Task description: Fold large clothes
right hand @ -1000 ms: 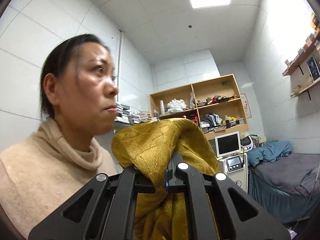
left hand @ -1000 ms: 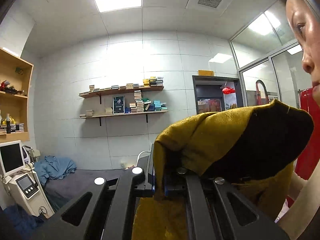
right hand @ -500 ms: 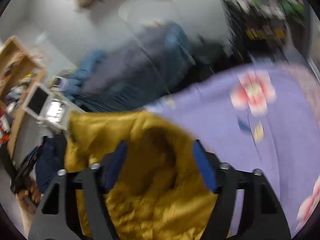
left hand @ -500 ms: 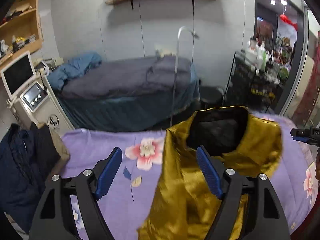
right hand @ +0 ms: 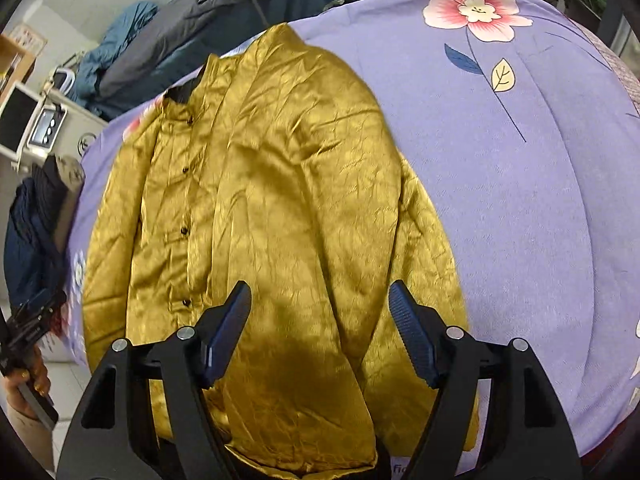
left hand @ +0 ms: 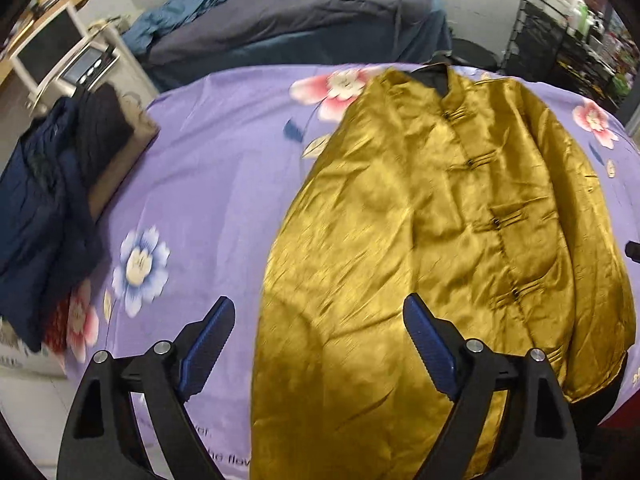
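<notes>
**Jacket released flat; both grippers opening**

I am looking down over the gold jacket [left hand: 440, 208], which is now lying spread on the purple sheet [left hand: 208, 184], collar at the far edge and hem hanging toward me over the near edge. A second ago both grippers were clamping bunched fabric up in the air; that cloth is no longer between the pads.

The left gripper [left hand: 320, 344] is opening, its blue pads [left hand: 208, 340] standing wide above the jacket's left side with nothing pinched. The right gripper [right hand: 320, 328] is opening likewise, hovering over the lower right panel, pads clear of the cloth.

The front placket with its knot buttons is facing up. Both sleeves appear to be lying along the body rather than spread out, though the left wrist view is blurring slightly.

I am judging the lay-out step as finished and folding proper as not yet begun. A pile of dark clothes [left hand: 48, 200] is sitting at the left of the sheet, well apart.
</notes>
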